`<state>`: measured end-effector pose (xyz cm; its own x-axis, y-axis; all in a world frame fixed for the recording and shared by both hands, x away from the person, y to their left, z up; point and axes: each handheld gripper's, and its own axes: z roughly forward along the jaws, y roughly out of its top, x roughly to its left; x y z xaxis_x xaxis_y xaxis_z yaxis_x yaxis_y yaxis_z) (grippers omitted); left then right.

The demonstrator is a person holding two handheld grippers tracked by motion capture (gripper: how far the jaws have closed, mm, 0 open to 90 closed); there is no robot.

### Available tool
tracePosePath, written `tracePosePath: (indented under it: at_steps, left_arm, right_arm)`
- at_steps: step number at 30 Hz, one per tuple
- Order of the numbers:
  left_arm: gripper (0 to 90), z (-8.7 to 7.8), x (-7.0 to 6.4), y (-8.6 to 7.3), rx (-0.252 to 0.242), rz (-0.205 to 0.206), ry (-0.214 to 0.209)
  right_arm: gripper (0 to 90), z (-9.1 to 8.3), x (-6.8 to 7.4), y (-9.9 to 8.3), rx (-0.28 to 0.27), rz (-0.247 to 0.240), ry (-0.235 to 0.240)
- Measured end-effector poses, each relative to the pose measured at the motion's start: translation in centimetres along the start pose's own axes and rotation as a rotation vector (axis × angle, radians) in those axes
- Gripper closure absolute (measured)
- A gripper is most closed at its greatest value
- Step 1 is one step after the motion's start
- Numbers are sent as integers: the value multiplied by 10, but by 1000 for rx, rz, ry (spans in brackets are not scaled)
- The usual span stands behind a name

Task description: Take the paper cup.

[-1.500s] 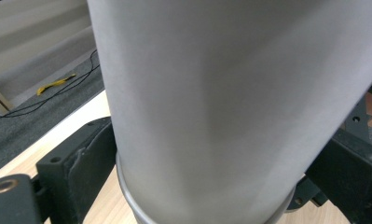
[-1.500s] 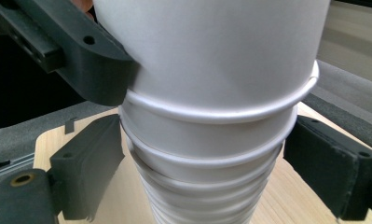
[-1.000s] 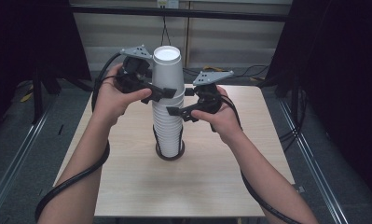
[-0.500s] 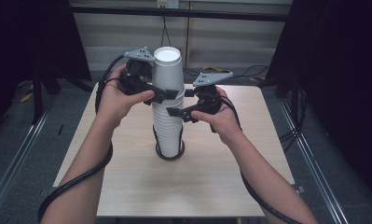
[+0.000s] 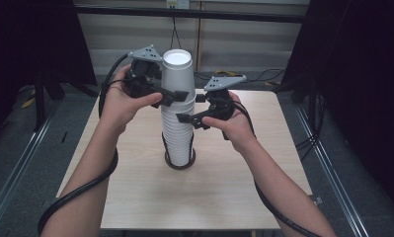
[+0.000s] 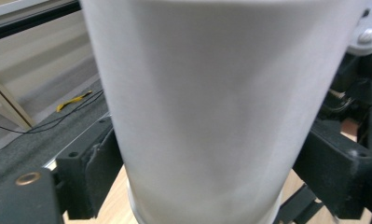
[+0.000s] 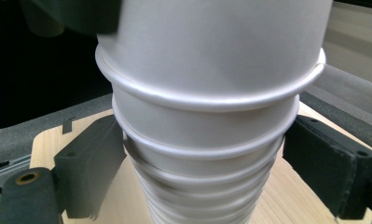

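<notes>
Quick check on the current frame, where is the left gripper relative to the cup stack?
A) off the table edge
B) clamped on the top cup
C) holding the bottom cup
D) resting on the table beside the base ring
B: the left gripper has its jaws pressed against both sides of the top cup, above the right gripper, which holds the stack of white paper cups lower down.

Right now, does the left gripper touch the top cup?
Touching. In the left gripper view, both black jaws press against the sides of the top cup, with no gap; the high view shows the left gripper closed around it.
</notes>
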<state>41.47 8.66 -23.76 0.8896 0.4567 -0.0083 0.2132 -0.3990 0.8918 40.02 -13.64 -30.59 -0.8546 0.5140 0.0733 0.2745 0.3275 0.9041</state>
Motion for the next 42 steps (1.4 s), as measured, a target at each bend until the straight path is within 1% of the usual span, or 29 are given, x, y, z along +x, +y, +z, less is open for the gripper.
tracePosePath:
  at_steps: [1, 2, 3, 6, 7, 8, 10, 11, 12, 15, 17, 18, 20, 21, 22, 24, 25, 27, 28, 29, 31, 32, 35, 36, 37, 40, 41, 42]
  left_arm:
    - [126, 2, 0, -1, -9, -6, 0]
    - [123, 3, 1, -2, -8, -12, -6]
    - [112, 8, 2, -4, -13, -26, -17]
    - [103, 12, 3, -7, -10, -26, -23]
    - [99, 14, 3, -8, -21, -32, -24]
    - [100, 14, 3, -8, -21, -32, -24]
    - [113, 13, 2, -10, -28, -34, -20]
    - [120, 13, 1, -10, -31, -36, -9]
    - [127, 13, 1, -9, -28, -46, -5]
    - [133, 13, 1, -9, -32, -50, 1]
    - [135, 13, 0, -8, -25, -49, 2]
    - [135, 12, 0, -7, -20, -41, 7]
    - [138, 10, 0, -5, -15, -43, 10]
    - [140, 9, -1, -4, -25, -42, 11]
    - [142, 6, -1, -1, -47, -40, 11]
    - [142, 0, -1, 4, -63, -39, 9]
    - [142, -1, -3, 8, -32, -13, 24]
    - [142, 0, -4, 8, -25, -6, 26]
    - [142, 0, -4, 8, -25, -6, 26]
    - [142, 0, -4, 6, -27, -13, 14]
    - [142, 1, -5, 5, -33, -12, 11]
    - [142, 1, -5, 4, -30, -8, 7]
    - [140, 2, -4, 4, -26, -9, 12]
    - [139, 2, -4, 4, -26, -15, 17]
    - [139, 3, -3, 3, -23, -13, 14]
    - [139, 4, -3, 2, -26, -21, 12]
    - [136, 5, -4, 1, -32, -29, 8]
    - [135, 5, -4, 1, -32, -29, 8]
  right_arm:
    - [122, 0, 0, 0, 0, 0, -1]
    - [120, 0, 0, 0, 1, -2, -2]
    - [119, 1, -1, 0, 1, -3, 0]
    - [119, 1, -1, 0, 0, -2, 0]
    - [119, 0, -1, 0, -1, -2, 0]
    - [119, 0, -1, 0, -1, -2, 0]
    - [119, 1, -1, 0, 1, -1, 0]
    - [119, 1, -1, 0, -1, -1, 1]
    - [121, 1, -1, 0, -2, -1, 0]
    - [124, 1, 0, 0, 0, -7, -3]
    - [128, 0, 1, 1, 6, -7, -7]
    - [129, 0, 1, 2, 12, -12, -8]
    - [130, 0, 1, 2, 14, -11, -10]
    - [130, 0, 1, 2, 11, -12, -8]
    - [130, 0, 0, 1, 9, -9, -5]
    - [131, 1, 0, 1, 8, -6, -6]
    - [130, 0, 0, 2, 13, -9, -2]
    - [129, 0, 0, 2, 12, 0, 1]
    - [129, 0, 0, 2, 12, 0, 1]
    - [126, -1, 0, 1, 10, -6, 2]
    - [126, -2, 0, 0, 14, -6, 5]
    - [126, -3, 0, 0, 19, 4, 8]
    - [128, -9, -1, 1, 16, 0, -6]
    - [128, -11, -1, 1, 4, 3, -9]
    - [128, -16, -1, 5, -38, 4, 1]
    - [127, -17, 0, 8, -24, -4, -9]
    - [123, -16, 2, 9, -37, -1, 1]
    - [123, -16, 2, 9, -37, -1, 1]
